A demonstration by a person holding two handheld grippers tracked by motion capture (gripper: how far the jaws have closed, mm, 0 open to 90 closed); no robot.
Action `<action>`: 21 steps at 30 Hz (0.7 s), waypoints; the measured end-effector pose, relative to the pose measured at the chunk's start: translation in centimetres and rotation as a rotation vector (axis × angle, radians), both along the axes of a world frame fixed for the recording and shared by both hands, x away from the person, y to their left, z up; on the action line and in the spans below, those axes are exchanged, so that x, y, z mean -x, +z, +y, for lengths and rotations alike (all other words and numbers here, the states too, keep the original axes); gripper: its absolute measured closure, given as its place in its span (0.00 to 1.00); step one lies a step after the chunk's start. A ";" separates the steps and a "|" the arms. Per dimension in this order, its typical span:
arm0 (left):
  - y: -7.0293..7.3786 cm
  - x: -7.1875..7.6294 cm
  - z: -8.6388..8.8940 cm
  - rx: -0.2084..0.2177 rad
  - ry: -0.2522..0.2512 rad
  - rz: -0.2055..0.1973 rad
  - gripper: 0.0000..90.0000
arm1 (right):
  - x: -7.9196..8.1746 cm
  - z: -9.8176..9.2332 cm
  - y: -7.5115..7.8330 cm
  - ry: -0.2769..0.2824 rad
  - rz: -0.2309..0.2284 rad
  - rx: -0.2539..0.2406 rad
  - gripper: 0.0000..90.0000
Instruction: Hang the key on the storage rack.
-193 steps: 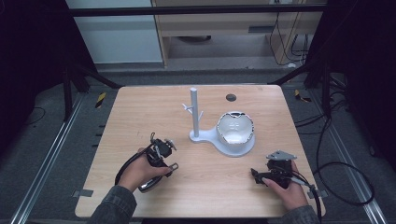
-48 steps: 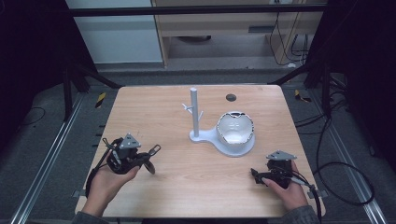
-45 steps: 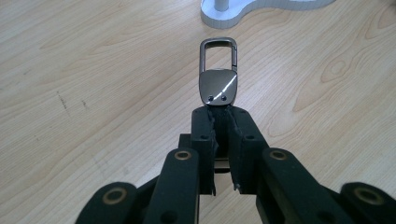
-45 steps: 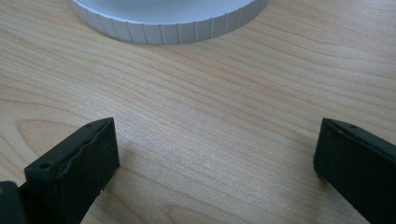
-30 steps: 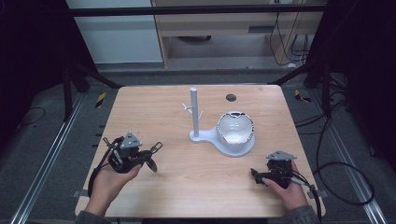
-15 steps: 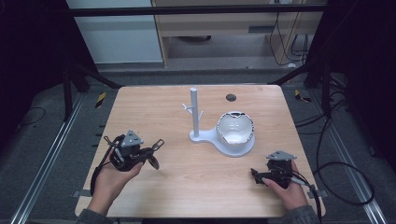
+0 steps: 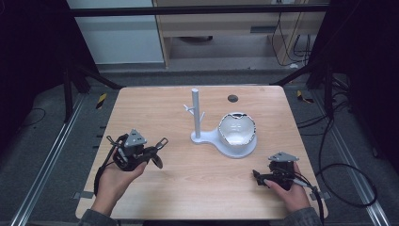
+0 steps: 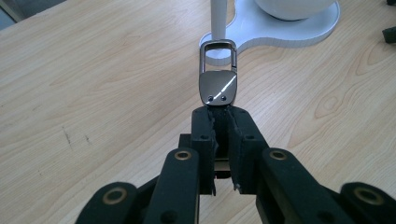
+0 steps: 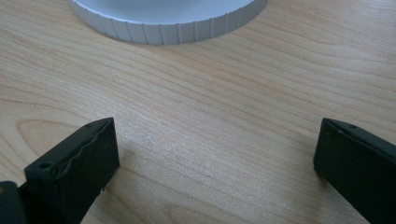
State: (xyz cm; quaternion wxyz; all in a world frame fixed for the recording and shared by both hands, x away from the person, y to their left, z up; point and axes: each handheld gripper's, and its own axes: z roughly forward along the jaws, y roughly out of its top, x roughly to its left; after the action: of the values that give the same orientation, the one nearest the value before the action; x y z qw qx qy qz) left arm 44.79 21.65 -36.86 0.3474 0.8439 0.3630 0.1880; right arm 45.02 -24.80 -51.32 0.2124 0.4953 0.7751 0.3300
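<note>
Moved: left hand-held gripper (image 7: 157, 150) had shifted from the middle of the surface, six seconds earlier, out toward its left side; over the last second it barely changed place.
Left hand-held gripper: jaws were closed tight on the base of a metal keychain clip (image 8: 218, 74), gripped in the person's left hand (image 7: 117, 176).
Keychain clip: it stuck out beyond the jaw tips, above the wooden surface (image 7: 155, 108), its loop end pointing toward the white stand (image 7: 226, 141).
Stand: an upright post (image 7: 195, 110) with small pegs rose from its base, beside a white bowl (image 7: 237, 132).
Right hand-held gripper (image 7: 258, 176): it sat at the right front of the surface as before, jaws wide apart with nothing between them, near the stand's ribbed rim (image 9: 187, 30).
</note>
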 end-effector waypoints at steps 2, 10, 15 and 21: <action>0.2 -0.1 -0.2 0.000 -0.003 -0.002 0.90 | 0.0 0.0 0.0 0.000 0.000 0.000 0.01; 0.8 -0.3 -1.0 0.001 -0.012 -0.012 0.90 | 0.0 0.0 0.0 -0.001 0.000 0.000 0.01; 1.4 -0.5 -1.7 0.002 -0.022 -0.022 0.90 | 0.0 0.0 0.0 0.000 0.000 0.000 0.01; 1.9 -0.7 -2.4 0.006 -0.029 -0.033 0.90 | 0.0 0.0 0.0 0.000 0.000 0.000 0.01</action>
State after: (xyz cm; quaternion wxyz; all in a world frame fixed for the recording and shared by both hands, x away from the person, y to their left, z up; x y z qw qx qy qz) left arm 45.53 19.27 -35.00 0.3587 0.8448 0.3453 0.1958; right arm 45.01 -24.80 -51.32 0.2122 0.4955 0.7749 0.3300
